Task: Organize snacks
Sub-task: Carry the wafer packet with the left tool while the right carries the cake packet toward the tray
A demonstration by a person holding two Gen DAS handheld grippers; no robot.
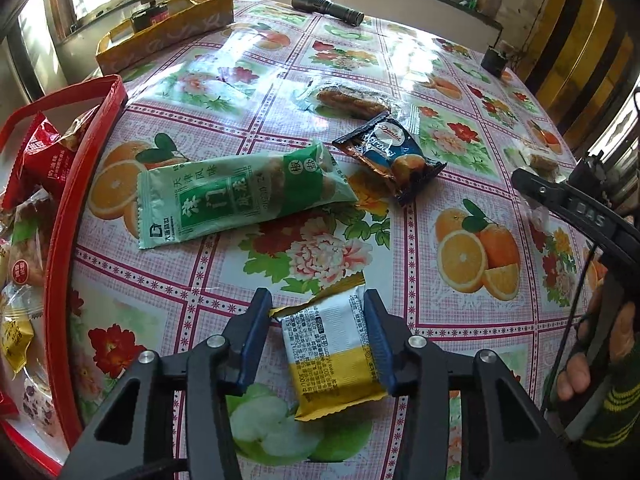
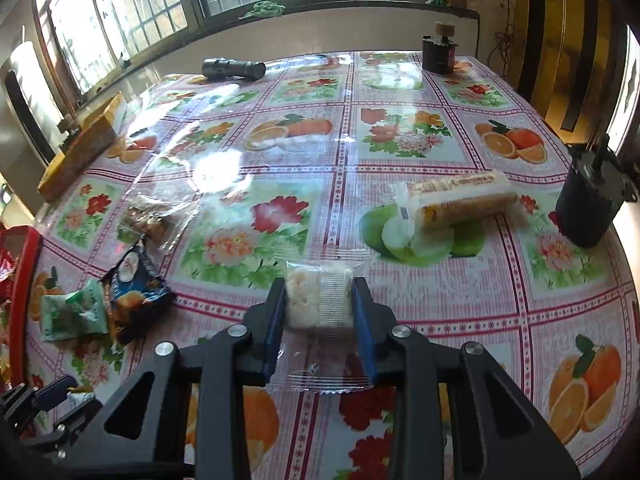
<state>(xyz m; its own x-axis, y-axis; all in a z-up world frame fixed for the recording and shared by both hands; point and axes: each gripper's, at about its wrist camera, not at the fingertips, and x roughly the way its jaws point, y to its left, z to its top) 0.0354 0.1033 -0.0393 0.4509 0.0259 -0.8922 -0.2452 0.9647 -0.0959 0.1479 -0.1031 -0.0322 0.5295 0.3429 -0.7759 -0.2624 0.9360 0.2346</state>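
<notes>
My left gripper points down at the flowered tablecloth with a yellow-and-white snack packet between its jaws. The right pad touches the packet's edge, while a sliver of cloth shows between the left pad and the packet, so it counts as open. My right gripper is shut on a clear-wrapped pale rice cracker, with both blue pads pressing its sides. A red tray at the left edge holds several wrapped snacks.
A green packet, a dark blue packet and a clear-wrapped pastry lie mid-table. A rice-cracker roll lies to the right. A flashlight, a yellow box, a dark jar and a black holder stand around the edges.
</notes>
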